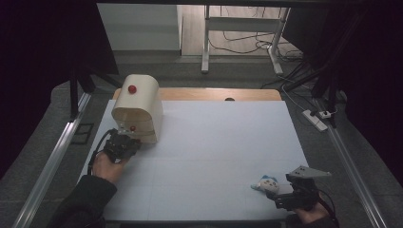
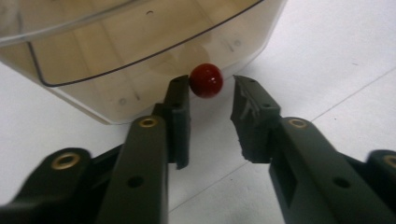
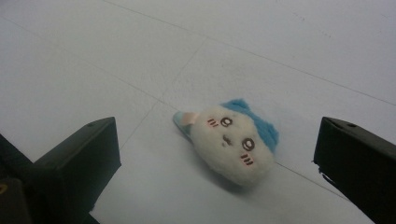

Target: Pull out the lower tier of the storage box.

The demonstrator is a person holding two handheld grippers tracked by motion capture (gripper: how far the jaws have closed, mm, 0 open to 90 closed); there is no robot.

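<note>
Here the left gripper [image 2: 211, 93] fingers flank the red knob [image 2: 206, 80], seemingly untouched; right gripper [image 3: 215, 154] released.

On the table [image 1: 214, 142], the bread box [image 1: 138, 107] stands at the far left, close to the far edge; its lower knob [image 1: 132, 128] sits on the near front face, its upper knob [image 1: 132, 88] higher up on the rounded lid; the left gripper [image 1: 124, 141] is just before the box, and in the left gripper view [image 2: 212, 100] the lower knob [image 2: 206, 80] lies between the jaw tips, nearer the left one; the plush toy [image 1: 264, 183] lies on the table at the near right, well apart from the box; the right gripper [image 1: 280, 194] is just beside it on its near right; in the right gripper view the toy [image 3: 232, 140] lies ahead, between the wide-set jaws, touching neither.
</note>
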